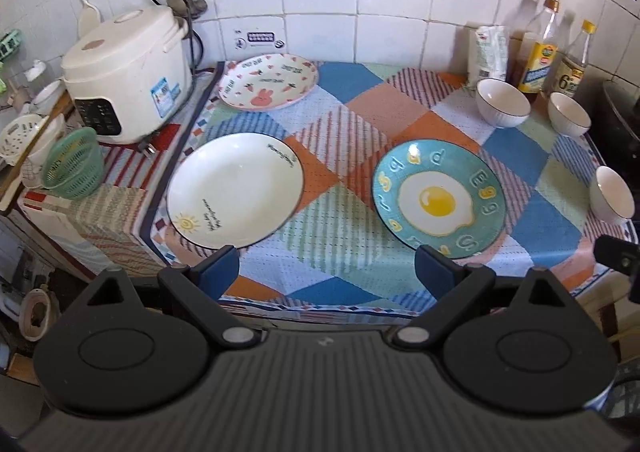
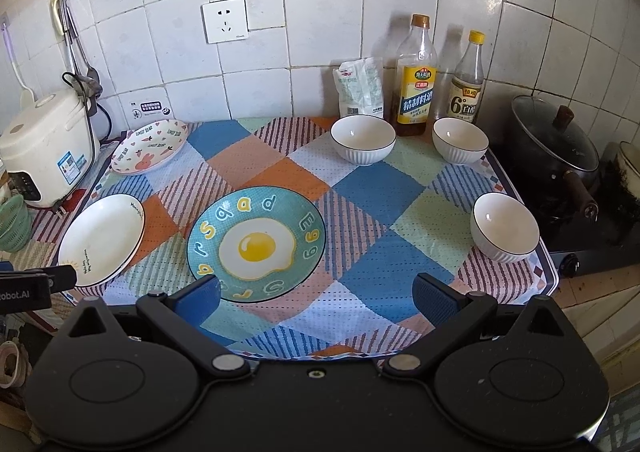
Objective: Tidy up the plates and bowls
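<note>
Teal ceramic plate with a fried-egg design (image 2: 256, 244) at centre of checked patchwork cloth (image 2: 372, 188) | white sun-motif plate (image 1: 235, 190) to its left, pink rabbit plate (image 1: 269, 82) behind | three white ribbed bowls (image 2: 363, 139) (image 2: 461, 141) (image 2: 505, 227) on the right side | left gripper (image 1: 326, 272) wide open, empty, above near edge | right gripper (image 2: 316, 294) wide open, empty.

tabletop (image 2: 360, 192) w/ patchwork cloth: egg plate (image 2: 256, 244) center, white plate (image 2: 102, 240) left, bunny plate (image 2: 150, 146) back-left, three white bowls (image 2: 363, 139) right.
</note>
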`<state>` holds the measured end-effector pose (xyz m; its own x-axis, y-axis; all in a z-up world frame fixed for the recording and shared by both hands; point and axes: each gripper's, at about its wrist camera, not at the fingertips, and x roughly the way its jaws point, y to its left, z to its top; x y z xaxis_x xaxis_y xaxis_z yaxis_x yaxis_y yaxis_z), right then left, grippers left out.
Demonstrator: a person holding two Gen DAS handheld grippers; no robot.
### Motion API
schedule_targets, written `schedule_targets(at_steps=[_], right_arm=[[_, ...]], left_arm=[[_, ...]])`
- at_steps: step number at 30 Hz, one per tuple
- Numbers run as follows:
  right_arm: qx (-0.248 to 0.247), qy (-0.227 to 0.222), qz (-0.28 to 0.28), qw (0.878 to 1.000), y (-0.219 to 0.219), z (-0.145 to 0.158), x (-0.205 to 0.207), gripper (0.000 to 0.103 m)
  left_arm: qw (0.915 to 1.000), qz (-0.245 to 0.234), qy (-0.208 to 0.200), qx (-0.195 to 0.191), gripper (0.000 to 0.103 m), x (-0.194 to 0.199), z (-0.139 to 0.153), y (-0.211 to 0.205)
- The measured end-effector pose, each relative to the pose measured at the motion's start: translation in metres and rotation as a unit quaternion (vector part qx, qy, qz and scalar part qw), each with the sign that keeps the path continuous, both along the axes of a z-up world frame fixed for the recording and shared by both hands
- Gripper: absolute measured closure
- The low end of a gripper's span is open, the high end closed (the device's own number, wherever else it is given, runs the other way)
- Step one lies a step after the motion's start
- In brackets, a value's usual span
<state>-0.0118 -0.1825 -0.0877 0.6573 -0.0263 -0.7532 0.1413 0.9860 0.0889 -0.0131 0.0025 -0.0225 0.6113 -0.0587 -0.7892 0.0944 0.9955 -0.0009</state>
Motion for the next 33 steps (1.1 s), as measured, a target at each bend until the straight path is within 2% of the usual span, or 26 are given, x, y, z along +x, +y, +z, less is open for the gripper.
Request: schedule_targets(at_steps=[8, 11, 16, 30, 33], right_arm=[[-0.007, 0.003, 0.000, 1.000, 0.000, -0.004, 0.002, 0.000], [-0.011, 0.002, -0.002, 1.000, 0.000, -0.004, 0.003, 0.000], [-0.010, 0.002, -0.005, 1.000, 0.000, -0.005, 0.002, 0.000], [-0.010, 0.011, -0.002, 1.000, 0.005, -0.007, 0.010, 0.000], [-0.012, 0.017, 0.001, 1.000, 0.008, -0.007, 0.015, 0.000]], left_arm=[[0.9999, -0.002, -0.013, -0.005, 0.007, -0.003, 0.000, 0.000], [0.9996, 0.003, -0.026, 0.009, 0.007, -0.004, 0.002, -0.001], [0.9997, 0.007, -0.023, -0.003, 0.007, -0.001, 0.001, 0.002], [0.9994, 0.005, -0.034, 0.009, 0.008, 0.003, 0.003, 0.006], [0.9996, 0.001, -0.027, -0.003, 0.008, 0.005, 0.002, 0.008]])
